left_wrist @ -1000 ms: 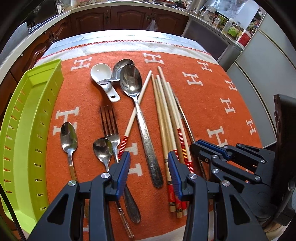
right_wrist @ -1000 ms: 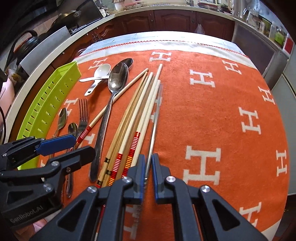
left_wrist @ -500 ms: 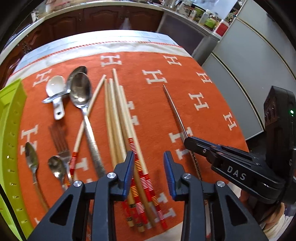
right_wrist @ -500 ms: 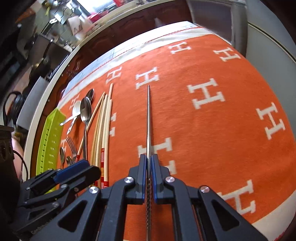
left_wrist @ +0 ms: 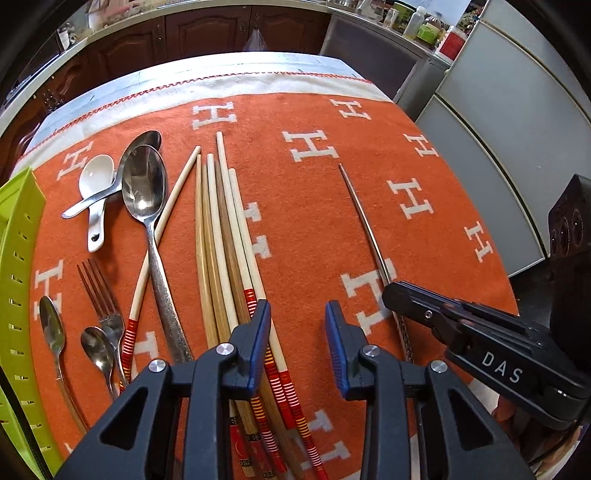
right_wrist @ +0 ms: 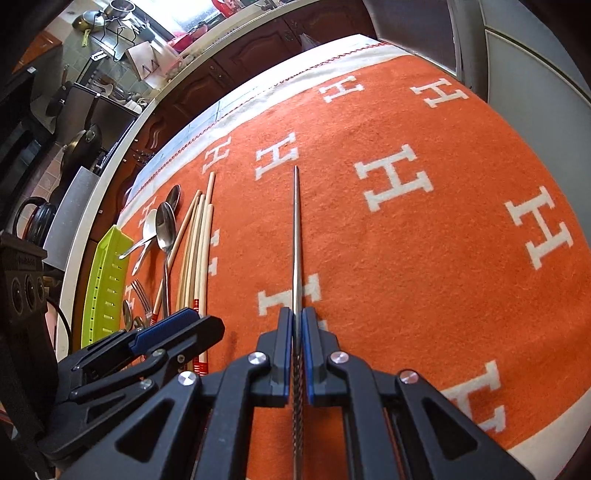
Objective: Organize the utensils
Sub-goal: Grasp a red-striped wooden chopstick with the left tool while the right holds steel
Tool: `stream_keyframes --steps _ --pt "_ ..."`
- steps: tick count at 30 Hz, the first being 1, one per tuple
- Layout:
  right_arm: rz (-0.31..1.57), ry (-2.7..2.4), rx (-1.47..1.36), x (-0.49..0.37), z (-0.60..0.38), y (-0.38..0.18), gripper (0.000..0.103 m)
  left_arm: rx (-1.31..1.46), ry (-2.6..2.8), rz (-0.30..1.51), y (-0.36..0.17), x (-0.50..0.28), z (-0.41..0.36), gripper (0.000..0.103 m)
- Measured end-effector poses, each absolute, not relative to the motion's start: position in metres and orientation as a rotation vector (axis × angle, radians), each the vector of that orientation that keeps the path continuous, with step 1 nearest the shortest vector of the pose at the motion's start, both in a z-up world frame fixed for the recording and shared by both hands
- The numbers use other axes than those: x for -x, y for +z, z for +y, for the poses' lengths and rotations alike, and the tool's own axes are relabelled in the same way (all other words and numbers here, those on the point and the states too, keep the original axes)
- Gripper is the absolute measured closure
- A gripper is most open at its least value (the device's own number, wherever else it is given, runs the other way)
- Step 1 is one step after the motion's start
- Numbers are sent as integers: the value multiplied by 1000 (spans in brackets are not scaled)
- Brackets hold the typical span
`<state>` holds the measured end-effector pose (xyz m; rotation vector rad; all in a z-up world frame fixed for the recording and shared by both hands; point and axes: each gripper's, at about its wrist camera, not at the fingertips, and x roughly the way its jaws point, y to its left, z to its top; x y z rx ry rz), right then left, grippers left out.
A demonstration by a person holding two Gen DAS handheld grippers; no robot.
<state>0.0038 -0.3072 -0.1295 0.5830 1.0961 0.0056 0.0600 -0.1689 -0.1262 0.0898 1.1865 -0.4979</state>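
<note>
My right gripper [right_wrist: 294,325] is shut on a thin metal chopstick [right_wrist: 296,236], which points straight ahead over the orange cloth [right_wrist: 424,258]. The same chopstick [left_wrist: 364,225] shows in the left wrist view, held by the right gripper [left_wrist: 391,290], apart from the other utensils. My left gripper [left_wrist: 297,339] is open and empty above the handles of the wooden chopsticks [left_wrist: 221,236]. Left of them lie a large metal spoon [left_wrist: 146,199], a white spoon [left_wrist: 96,192], a fork [left_wrist: 101,295] and two small spoons [left_wrist: 51,328].
A lime-green slotted tray [left_wrist: 14,266] stands along the left edge of the cloth; it also shows in the right wrist view [right_wrist: 105,280]. Dark kitchen cabinets [left_wrist: 207,33] run behind the table. A grey cabinet [left_wrist: 509,122] stands to the right.
My right gripper has lifted the metal chopstick out of the pile and carried it to the right. My left gripper stays open and has shifted right over the wooden chopsticks.
</note>
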Motion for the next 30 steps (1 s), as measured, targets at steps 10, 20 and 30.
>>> stream_keyframes --steps 10,20,30 --pt "1094 0 -607 -3 -310 -129 97 -69 -454 1181 -128 -63 -172 74" --pt "1097 -26 -616 -3 -311 -128 97 -46 -395 1185 -135 -68 -172 57" --pt "1105 -26 -624 -3 -314 -129 97 -167 -318 1133 -136 -64 -179 74"
